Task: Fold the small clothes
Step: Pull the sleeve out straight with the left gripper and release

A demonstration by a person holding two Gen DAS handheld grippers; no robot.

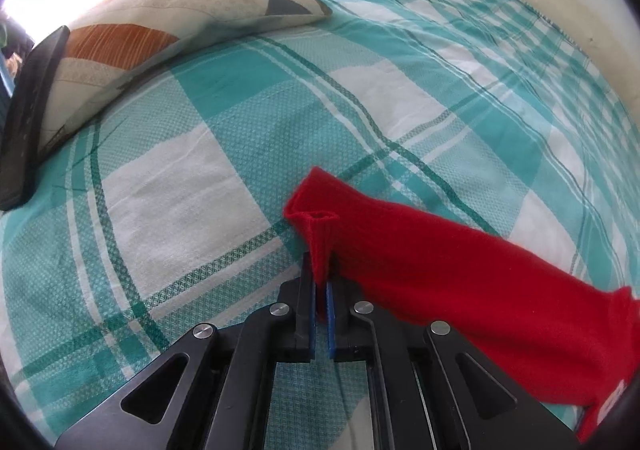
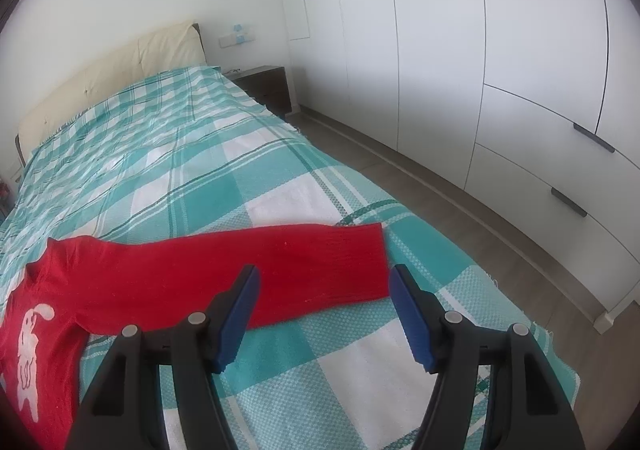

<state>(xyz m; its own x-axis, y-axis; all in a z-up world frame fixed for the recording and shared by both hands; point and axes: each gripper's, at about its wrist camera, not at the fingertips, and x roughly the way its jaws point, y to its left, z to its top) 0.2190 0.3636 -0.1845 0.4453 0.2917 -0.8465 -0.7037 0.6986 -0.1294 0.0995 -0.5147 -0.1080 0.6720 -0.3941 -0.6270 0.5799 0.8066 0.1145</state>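
Red top (image 2: 120, 282) lies spread on the checked bedspread (image 2: 224, 186) nr the bed's foot end, one sleeve (image 2: 320, 262) out flat toward the wardrobe-side edge. Left gripper (image 1: 320, 282) clamped on the other sleeve's cuff (image 1: 316, 226), cloth pinched btwn pads. Right gripper (image 2: 324, 310) jaws apart, empty, over the flat sleeve. Prob light, soft knit, limp & stretchy, not fragile; best taken at cuffs, hem or shoulder seams

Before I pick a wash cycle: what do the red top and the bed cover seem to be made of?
Red top: looks like soft matte knit, maybe fleecy; the cuff is ribbed, and a white print sits on the front. Left gripper pinches the other sleeve's end, which creases easily. Bed cover: woven, probably cotton, with a visible textured weave in the teal-and-white checks.
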